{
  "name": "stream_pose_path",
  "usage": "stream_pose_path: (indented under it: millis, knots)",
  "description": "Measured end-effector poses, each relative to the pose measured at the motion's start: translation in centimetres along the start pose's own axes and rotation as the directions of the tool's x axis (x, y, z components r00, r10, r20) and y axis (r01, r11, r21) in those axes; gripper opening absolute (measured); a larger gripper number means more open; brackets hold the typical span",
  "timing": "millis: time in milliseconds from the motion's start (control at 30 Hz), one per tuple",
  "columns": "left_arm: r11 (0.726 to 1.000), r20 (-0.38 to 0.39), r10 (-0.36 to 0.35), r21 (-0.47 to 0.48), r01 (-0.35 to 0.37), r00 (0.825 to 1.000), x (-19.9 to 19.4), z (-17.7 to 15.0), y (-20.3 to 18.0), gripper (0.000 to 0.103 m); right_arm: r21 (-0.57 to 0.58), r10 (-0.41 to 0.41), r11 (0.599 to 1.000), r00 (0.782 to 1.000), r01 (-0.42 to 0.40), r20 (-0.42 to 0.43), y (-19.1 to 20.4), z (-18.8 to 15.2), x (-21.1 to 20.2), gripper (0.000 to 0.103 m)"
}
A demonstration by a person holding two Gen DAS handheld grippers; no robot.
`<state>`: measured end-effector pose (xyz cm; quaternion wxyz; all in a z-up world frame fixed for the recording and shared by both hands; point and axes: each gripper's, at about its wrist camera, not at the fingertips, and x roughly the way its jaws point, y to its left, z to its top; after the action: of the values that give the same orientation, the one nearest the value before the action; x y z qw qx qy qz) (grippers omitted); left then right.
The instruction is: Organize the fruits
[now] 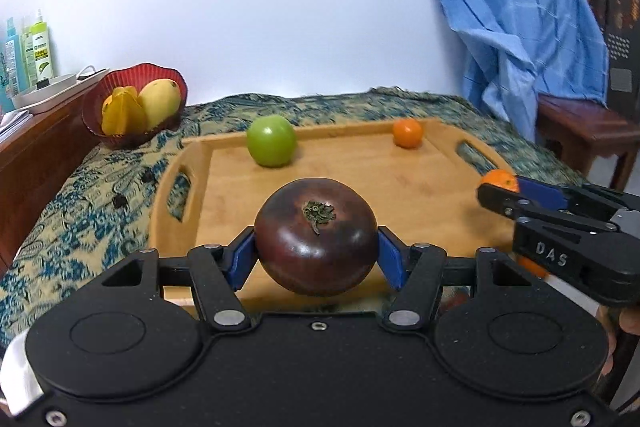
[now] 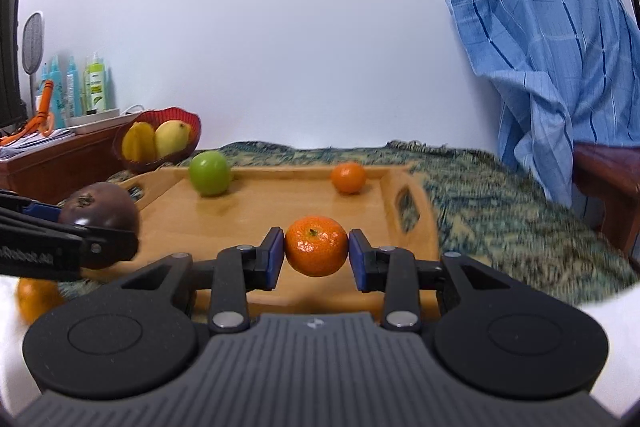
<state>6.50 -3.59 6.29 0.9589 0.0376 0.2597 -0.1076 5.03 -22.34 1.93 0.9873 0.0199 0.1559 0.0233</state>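
Right now my left gripper [image 1: 316, 251] is clamped on a dark purple tomato [image 1: 316, 235], its blue pads [image 1: 390, 259] pressing both sides, stem end facing up, held above the near edge of the wooden tray [image 1: 400, 195]. My right gripper [image 2: 316, 255] is clenched on a small mandarin [image 2: 316, 245], pinched between its own blue pads and lifted over the near part of the same tray. On the tray's far side a green apple [image 1: 271, 141] rests toward the left and a second mandarin [image 1: 407, 133] sits toward the right, well apart from each other. Beyond the tray's far left corner a red bowl [image 1: 120, 83] stands on the patterned blue and tan cloth [image 1: 80, 211], holding a yellow mango [image 1: 160, 101] and a starfruit [image 1: 122, 111] side by side. Another orange fruit [image 2: 36, 297] lies low at the left of my right-hand view, blurred. A blue checked cloth [image 1: 516, 15] hangs at the right, over a wooden seat [image 1: 580, 123].
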Motion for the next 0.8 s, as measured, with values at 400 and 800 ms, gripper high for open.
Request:
stream_pose_path:
  millis: [400,800]
  knots:
    - [0.997,-0.035,0.048,-0.051,-0.050,0.998,6.5,3.0,2.5,0.060,-0.033,-0.002,0.999,1.000,0.001,-0.028,-1.6,3.0,7.2,0.040]
    - [0.994,-0.083,0.063,-0.087,-0.071,0.995,11.1,3.7,3.5,0.060,0.015,-0.002,1.000,0.992,0.004,-0.122,-2.8,4.1,11.7,0.040]
